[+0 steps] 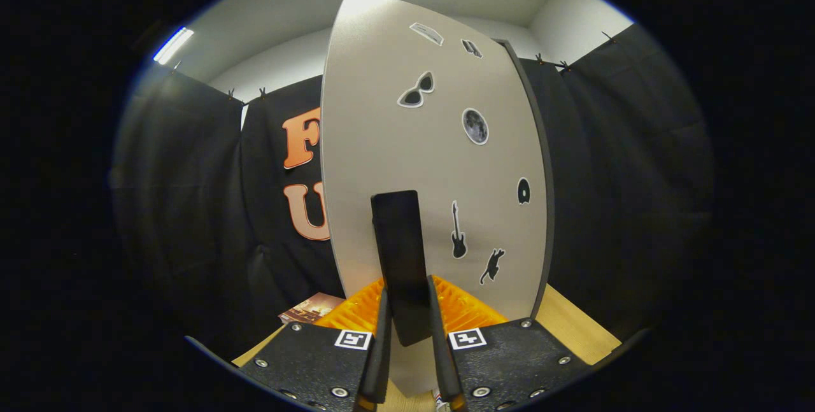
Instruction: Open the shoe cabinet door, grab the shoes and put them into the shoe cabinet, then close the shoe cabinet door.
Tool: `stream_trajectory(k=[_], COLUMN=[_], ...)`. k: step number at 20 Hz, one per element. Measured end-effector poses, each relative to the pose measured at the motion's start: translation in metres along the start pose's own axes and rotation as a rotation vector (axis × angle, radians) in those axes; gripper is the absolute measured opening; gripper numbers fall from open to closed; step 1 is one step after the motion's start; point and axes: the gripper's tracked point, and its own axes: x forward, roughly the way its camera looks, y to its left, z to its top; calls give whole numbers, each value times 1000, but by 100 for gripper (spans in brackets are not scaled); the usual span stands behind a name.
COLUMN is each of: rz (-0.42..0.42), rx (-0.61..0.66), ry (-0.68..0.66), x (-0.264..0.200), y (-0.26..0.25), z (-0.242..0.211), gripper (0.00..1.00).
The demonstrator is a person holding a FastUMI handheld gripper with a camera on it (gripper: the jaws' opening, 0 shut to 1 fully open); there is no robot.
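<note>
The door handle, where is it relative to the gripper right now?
In the gripper view, the black door handle sits between the gripper fingers, which are closed on it, low on the grey cabinet door, left of the guitar sticker.

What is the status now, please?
Claw shut on black door handle. Shoe cabinet door close ahead, stickers on its face. Nothing in the way.
</note>
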Motion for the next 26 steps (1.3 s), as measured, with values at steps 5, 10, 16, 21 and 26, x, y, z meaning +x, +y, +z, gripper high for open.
stream_trajectory(k=[5,10,16,21,26], rz=[-52,-119,-199,-253,-304], rx=[-6,-3,-28,-18,-11], ry=[3,1,1,-3,10], x=[-27,-66,-92,-105,-109], y=[-30,-69,-119,-157,-193], z=[5,8,13,17,14], gripper=[30,30,30,30,28])
